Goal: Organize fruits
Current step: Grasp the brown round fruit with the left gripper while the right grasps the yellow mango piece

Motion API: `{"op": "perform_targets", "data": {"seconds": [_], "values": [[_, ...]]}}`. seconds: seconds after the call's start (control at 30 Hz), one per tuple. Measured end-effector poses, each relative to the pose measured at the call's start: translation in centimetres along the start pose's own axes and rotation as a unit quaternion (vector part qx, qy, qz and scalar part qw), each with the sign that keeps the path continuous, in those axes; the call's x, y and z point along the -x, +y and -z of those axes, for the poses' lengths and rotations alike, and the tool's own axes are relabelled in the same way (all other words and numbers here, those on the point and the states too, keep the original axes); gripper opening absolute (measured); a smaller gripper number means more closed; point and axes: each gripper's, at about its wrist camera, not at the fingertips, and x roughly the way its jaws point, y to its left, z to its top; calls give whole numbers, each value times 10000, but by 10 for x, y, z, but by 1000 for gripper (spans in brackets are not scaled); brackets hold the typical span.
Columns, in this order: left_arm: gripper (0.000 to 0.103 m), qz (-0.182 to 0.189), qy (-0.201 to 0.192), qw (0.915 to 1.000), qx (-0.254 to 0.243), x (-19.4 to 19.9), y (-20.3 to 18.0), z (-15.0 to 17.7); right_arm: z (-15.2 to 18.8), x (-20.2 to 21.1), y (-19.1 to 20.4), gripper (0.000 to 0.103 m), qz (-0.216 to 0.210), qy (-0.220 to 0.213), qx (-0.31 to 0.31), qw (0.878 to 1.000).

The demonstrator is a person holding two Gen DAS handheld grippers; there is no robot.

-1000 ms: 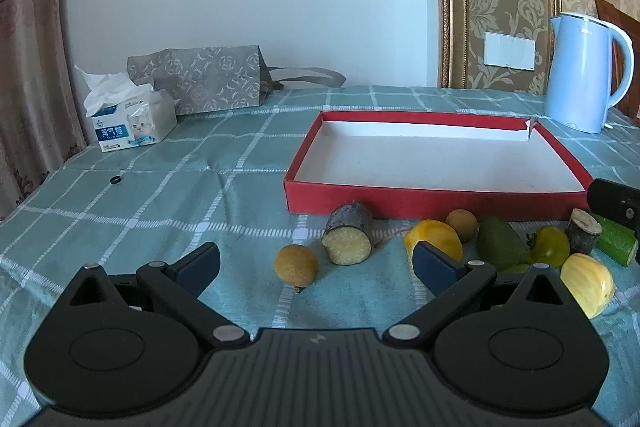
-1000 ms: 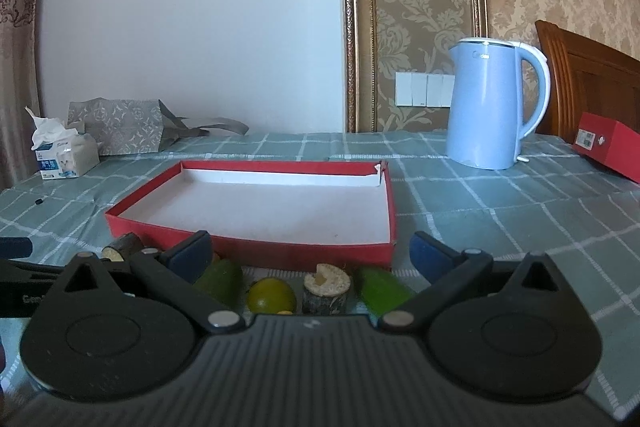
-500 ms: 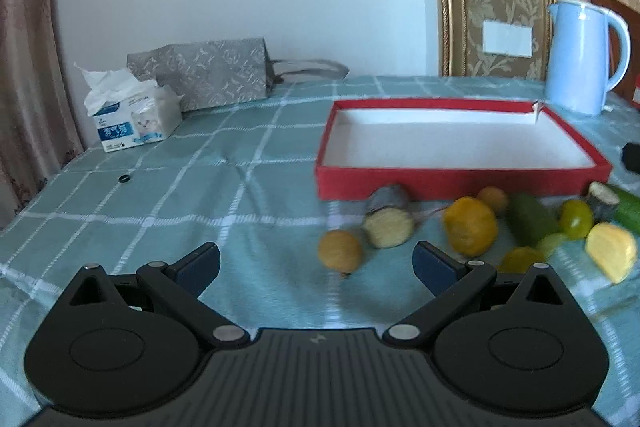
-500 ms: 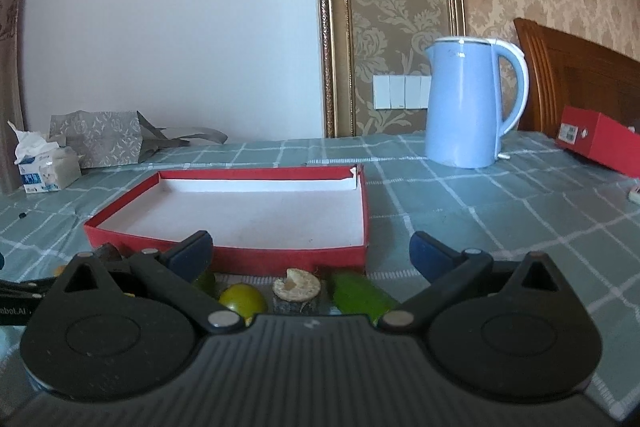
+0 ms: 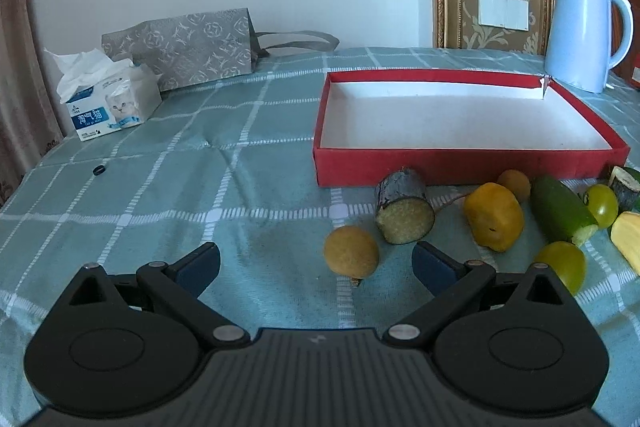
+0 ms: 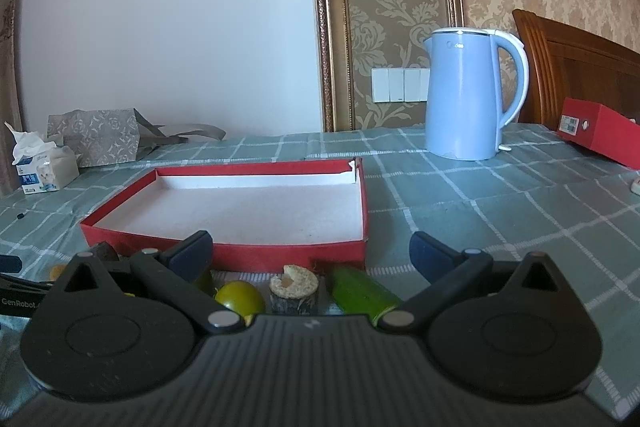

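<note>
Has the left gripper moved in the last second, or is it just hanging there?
Yes. The left gripper has shifted left: the red tray and round brown fruit now sit further right in its view.

The left gripper [image 5: 316, 265] is held low and level, its jaws spread wide, with the blue-padded fingertips [image 5: 198, 263] set at roughly ten and two o'clock from the black body. Nothing is gripped between them. The right gripper [image 6: 310, 251] is likewise held level and spread wide, its fingertips [image 6: 430, 251] empty and pointed toward twelve o'clock.
</note>
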Motion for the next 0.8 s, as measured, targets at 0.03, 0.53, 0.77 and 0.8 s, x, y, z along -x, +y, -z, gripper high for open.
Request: {"op": "perform_targets", "data": {"seconds": [0.03, 0.53, 0.77, 0.8], "values": [[102, -17, -12, 10000, -4, 0, 0, 1, 0, 0, 0, 103, -9, 9, -9, 10000], [29, -7, -24, 10000, -31, 1, -6, 1, 0, -2, -3, 103, 39, 26, 13, 10000], [29, 127, -182, 9996, 196, 4, -2, 2, -6, 10, -20, 103, 271, -229, 7, 9994], [29, 139, -203, 9994, 229, 4, -1, 2, -7, 15, -27, 103, 396, -302, 68, 9987]]}}
